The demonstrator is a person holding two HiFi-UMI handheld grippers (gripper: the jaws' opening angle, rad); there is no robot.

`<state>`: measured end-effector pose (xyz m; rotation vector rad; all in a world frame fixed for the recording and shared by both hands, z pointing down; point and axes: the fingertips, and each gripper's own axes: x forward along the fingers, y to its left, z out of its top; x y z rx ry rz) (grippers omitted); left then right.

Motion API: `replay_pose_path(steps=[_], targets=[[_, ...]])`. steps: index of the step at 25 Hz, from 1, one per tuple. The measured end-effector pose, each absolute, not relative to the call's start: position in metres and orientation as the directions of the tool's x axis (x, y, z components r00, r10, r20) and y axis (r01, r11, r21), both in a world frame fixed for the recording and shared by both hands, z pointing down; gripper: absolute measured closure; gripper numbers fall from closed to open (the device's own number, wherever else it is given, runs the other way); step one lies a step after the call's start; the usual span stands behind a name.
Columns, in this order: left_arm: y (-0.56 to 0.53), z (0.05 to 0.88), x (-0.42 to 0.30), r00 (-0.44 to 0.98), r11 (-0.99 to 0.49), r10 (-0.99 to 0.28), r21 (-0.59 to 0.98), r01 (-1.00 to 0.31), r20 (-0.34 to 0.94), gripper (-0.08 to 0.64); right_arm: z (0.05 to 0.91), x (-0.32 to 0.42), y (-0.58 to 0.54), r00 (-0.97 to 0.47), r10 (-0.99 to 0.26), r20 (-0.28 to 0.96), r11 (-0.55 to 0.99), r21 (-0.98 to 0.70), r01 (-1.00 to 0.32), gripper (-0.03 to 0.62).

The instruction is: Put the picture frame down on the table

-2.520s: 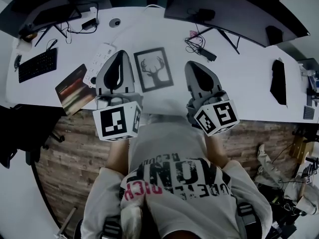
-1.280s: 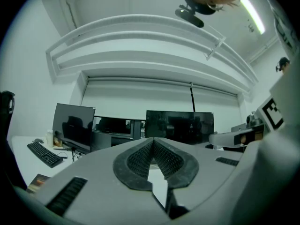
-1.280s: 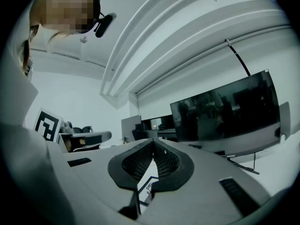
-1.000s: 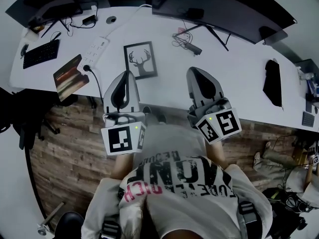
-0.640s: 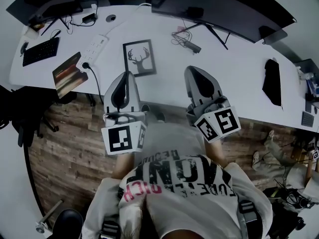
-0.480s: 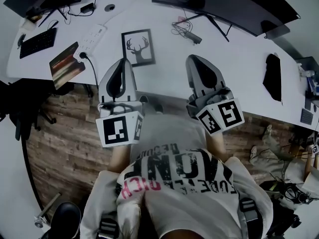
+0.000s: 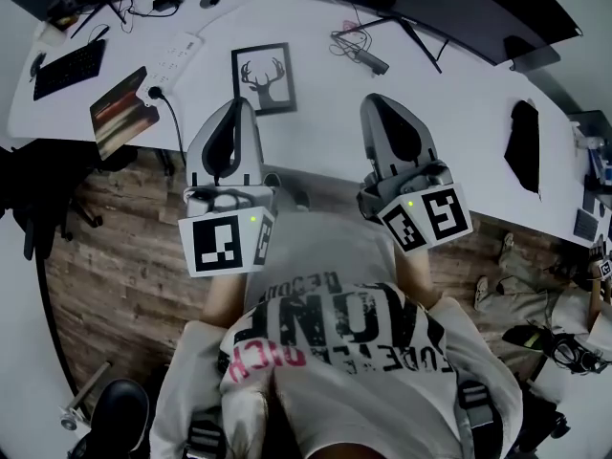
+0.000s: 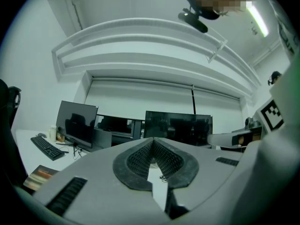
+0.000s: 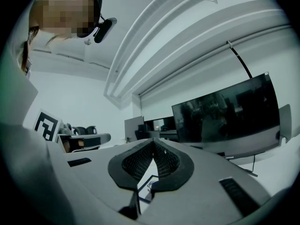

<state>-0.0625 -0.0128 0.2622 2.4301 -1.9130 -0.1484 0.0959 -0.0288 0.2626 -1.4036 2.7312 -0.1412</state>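
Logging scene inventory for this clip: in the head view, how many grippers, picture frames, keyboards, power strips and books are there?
Grippers: 2 (left gripper, right gripper)
Picture frame: 1
Keyboard: 1
Power strip: 1
Book: 1
Total: 6

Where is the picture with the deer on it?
In the head view, the picture frame lies flat on the white table, upper left of centre, just past the left gripper, between the power strip and a tangle of cables.

Overhead view; two level views across table [image 7: 325, 127]
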Motion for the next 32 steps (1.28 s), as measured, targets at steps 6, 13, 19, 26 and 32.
replay_pose_path(steps=[6,13,19,26,32], targets=[[-0.013,0.262,-0.066,0.221,-0.225,-0.974,0.097,-0.969,-0.052,0.558,0.265,0.093,-0.026,-0.586,-0.810,-0.015,0.584,-0.110,-0.804,0.592],[-0.014,0.263,-0.065,0.222,-0.226,-0.974,0.100,-0.969,-0.048,0.558,0.266,0.090,-0.026,-0.592,-0.806,-0.005,0.589,-0.109,-0.801,0.592],[-0.016,0.264,-0.065,0.211,-0.216,-0.976,0.118,-0.969,-0.049,0.558,0.267,0.089,-0.028,-0.598,-0.802,-0.001,0.594,-0.108,-0.797,0.592],[-0.018,0.266,-0.064,0.207,-0.211,-0.977,0.131,-0.969,-0.044,0.558,0.268,0.089,-0.030,-0.602,-0.798,0.003,0.598,-0.110,-0.794,0.592],[-0.022,0.268,-0.063,0.209,-0.212,-0.977,0.134,-0.968,-0.041,0.558,0.270,0.087,-0.033,-0.612,-0.791,0.006,0.607,-0.113,-0.787,0.592]])
